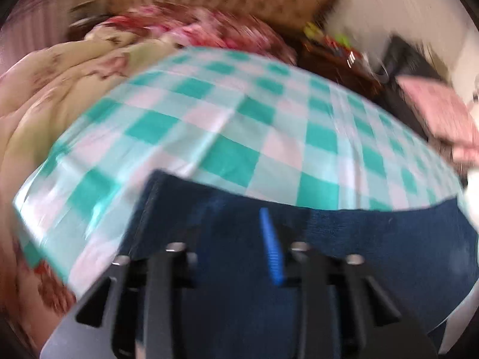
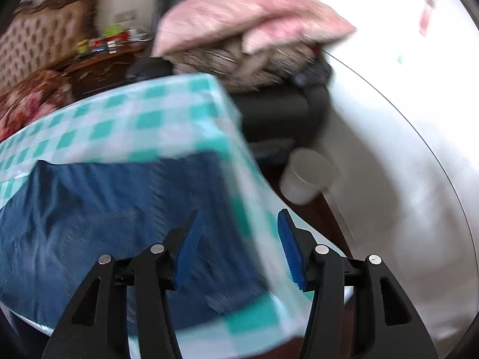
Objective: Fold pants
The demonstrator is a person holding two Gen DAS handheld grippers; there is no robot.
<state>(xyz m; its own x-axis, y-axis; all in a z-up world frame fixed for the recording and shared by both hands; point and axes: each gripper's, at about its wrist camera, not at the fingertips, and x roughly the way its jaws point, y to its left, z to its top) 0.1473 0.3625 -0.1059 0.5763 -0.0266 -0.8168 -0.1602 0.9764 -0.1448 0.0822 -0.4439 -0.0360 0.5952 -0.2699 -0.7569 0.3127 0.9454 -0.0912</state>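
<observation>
Checked surface [image 2: 125,119]: folded pants [image 2: 104,209], lower frame. Right gripper [image 2: 236,248] jaws released; left gripper [image 1: 236,251] jaws indeterminate. Advice: align edges before creasing.

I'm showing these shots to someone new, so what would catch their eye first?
Probably the teal and white checked cloth that covers the table, filling the middle of both views. Next, the dark blue pants lying flat at its near edge, under the right gripper, whose jaws stand open. Behind, pink pillows are piled on a dark chair.
</observation>
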